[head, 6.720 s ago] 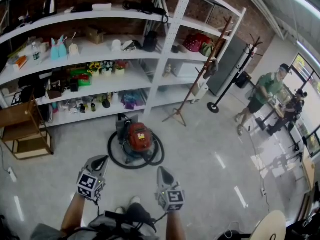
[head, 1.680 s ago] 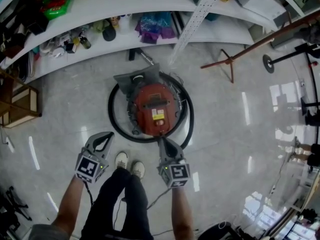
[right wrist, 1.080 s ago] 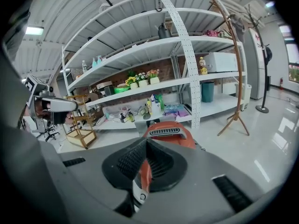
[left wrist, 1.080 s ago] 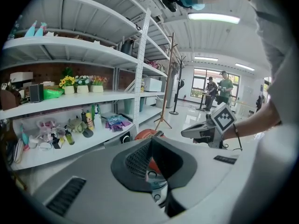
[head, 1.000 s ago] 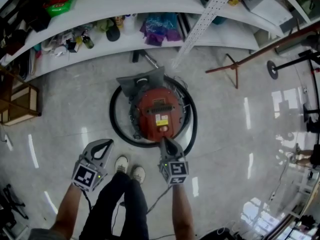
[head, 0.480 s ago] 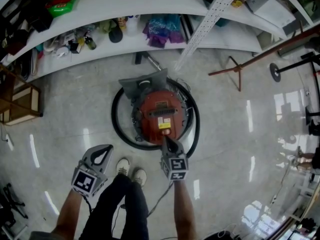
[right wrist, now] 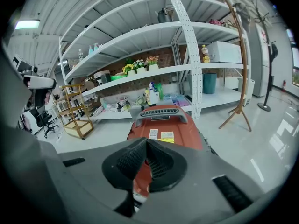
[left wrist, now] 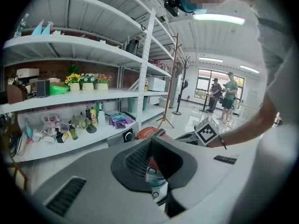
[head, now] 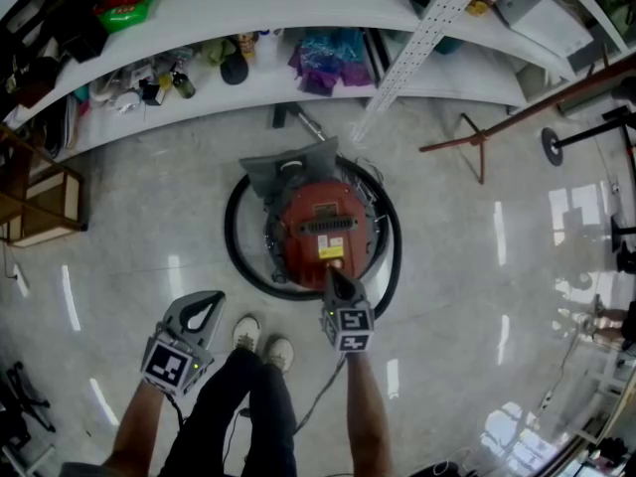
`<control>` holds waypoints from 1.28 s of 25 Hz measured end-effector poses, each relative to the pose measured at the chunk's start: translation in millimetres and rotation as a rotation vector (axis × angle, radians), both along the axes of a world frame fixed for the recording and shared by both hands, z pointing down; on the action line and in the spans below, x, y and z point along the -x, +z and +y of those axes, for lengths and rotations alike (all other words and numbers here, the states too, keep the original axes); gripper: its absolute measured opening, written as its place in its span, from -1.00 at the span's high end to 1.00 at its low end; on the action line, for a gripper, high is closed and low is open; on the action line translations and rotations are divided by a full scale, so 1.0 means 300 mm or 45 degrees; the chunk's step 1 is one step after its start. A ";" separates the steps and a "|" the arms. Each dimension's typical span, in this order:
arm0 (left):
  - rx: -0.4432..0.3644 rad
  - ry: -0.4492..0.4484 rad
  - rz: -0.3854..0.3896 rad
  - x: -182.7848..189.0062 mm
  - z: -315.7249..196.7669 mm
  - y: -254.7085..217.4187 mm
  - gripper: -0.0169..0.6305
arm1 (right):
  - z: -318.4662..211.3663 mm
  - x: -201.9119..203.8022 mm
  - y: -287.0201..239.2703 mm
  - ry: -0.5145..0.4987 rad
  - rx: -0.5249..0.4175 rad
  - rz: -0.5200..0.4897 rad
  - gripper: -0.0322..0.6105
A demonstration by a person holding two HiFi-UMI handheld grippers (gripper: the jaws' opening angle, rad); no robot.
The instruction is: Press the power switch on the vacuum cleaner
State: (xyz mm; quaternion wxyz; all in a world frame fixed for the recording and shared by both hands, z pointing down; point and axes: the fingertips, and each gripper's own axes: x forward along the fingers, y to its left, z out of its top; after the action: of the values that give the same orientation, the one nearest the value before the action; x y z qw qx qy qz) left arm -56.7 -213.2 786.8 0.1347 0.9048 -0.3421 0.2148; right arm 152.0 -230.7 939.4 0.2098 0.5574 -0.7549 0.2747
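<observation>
Right gripper (head: 332, 274) fingers closed tip to tip, nothing between them. The tips sit over the near end of the red vacuum (head: 318, 225), just below its yellow label (head: 331, 251). We can't tell contact, and can't pick out the switch. Left gripper (head: 213, 298) fingers also closed, empty, held over the floor (head: 447, 266) beside the person's shoes (head: 260, 336), apart from the vacuum. The vacuum stands on the floor in front of the shelves (head: 258, 3).

Only the head view gives us the black hose (head: 235, 251) ringed round the vacuum, and both grippers at once. Only the left gripper view shows two people (left wrist: 224, 94) standing by the windows. Only the right gripper view shows a white box (right wrist: 224, 52) on a shelf beside the upright.

Shelves hold bottles (left wrist: 71, 130) and flower pots (left wrist: 88, 84). A teal bin (right wrist: 210, 83) stands on a lower shelf, contents hidden. A wooden rack (head: 40, 207) stands at the left, nothing visible on it.
</observation>
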 end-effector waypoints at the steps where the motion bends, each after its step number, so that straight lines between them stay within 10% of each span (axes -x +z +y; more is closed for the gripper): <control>1: 0.002 -0.001 -0.001 0.000 0.001 0.002 0.92 | 0.000 -0.001 0.013 0.002 0.007 0.001 0.88; 32: 0.036 0.010 0.017 -0.028 0.030 0.046 0.92 | -0.033 0.019 0.069 -0.034 0.013 0.084 0.87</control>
State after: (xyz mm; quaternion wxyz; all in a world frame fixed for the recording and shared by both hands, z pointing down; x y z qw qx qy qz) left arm -48.1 -204.2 800.7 0.1488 0.9056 -0.3347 0.2139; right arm 146.2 -240.5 960.0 0.2410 0.5548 -0.7537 0.2572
